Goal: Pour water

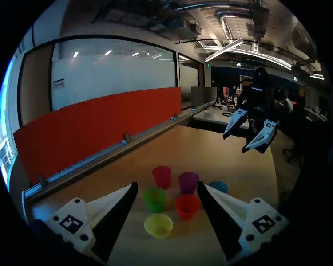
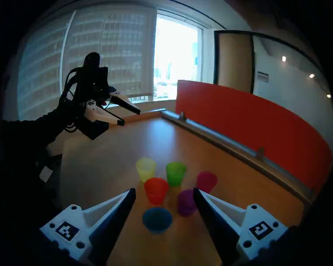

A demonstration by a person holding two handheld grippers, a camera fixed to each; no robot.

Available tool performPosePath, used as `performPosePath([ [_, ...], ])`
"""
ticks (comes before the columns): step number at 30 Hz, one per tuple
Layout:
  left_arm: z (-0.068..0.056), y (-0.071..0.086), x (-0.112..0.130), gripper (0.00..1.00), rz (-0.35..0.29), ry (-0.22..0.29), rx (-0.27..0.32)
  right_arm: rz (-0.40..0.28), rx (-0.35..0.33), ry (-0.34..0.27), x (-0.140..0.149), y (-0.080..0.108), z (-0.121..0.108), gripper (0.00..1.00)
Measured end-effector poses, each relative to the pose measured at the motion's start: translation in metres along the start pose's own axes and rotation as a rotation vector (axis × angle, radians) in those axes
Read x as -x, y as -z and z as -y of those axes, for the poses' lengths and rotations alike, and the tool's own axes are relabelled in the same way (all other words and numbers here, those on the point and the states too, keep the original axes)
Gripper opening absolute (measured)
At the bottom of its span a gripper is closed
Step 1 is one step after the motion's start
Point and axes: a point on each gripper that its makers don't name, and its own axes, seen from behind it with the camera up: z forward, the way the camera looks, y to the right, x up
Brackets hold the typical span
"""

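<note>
Several small plastic cups stand in a cluster on the wooden table [image 1: 237,168]: pink [image 1: 162,176], purple [image 1: 188,181], blue [image 1: 218,186], green [image 1: 154,198], red [image 1: 187,206] and yellow [image 1: 158,225]. My left gripper [image 1: 166,186] hangs open just short of them, with nothing between its fingers. The right gripper view shows the same cups from the opposite side: blue [image 2: 157,220] nearest, then red [image 2: 156,189], purple [image 2: 186,202], yellow [image 2: 145,169], green [image 2: 176,173] and pink [image 2: 206,181]. My right gripper [image 2: 163,191] is open and empty too. Each gripper is seen across the table in the other view, right [image 1: 235,142] and left [image 2: 131,117], both held above the surface.
An orange partition panel [image 1: 100,124] with a metal rail [image 1: 135,142] runs along one long side of the table. A bright window [image 2: 177,57] is behind the left gripper. More desks and chairs [image 1: 220,104] stand beyond the table's far end.
</note>
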Motion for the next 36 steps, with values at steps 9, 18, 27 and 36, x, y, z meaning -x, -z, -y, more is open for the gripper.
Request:
performPosePath([
  [9, 0.002, -0.011, 0.018, 0.99, 0.033, 0.012, -0.001, 0.055, -0.021, 0.012, 0.029, -0.018, 0.004, 1.0],
  [18, 0.002, -0.022, 0.041, 1.0, 0.073, 0.016, -0.001, 0.111, -0.04, 0.014, 0.058, -0.036, 0.004, 1.0],
  [27, 0.004, -0.03, 0.05, 1.0, 0.097, 0.008, 0.006, 0.164, -0.074, 0.024, 0.09, -0.053, 0.012, 1.0],
  [36, 0.006, -0.034, 0.057, 1.0, 0.119, -0.001, 0.006, 0.198, -0.089, 0.012, 0.111, -0.066, 0.013, 1.0],
])
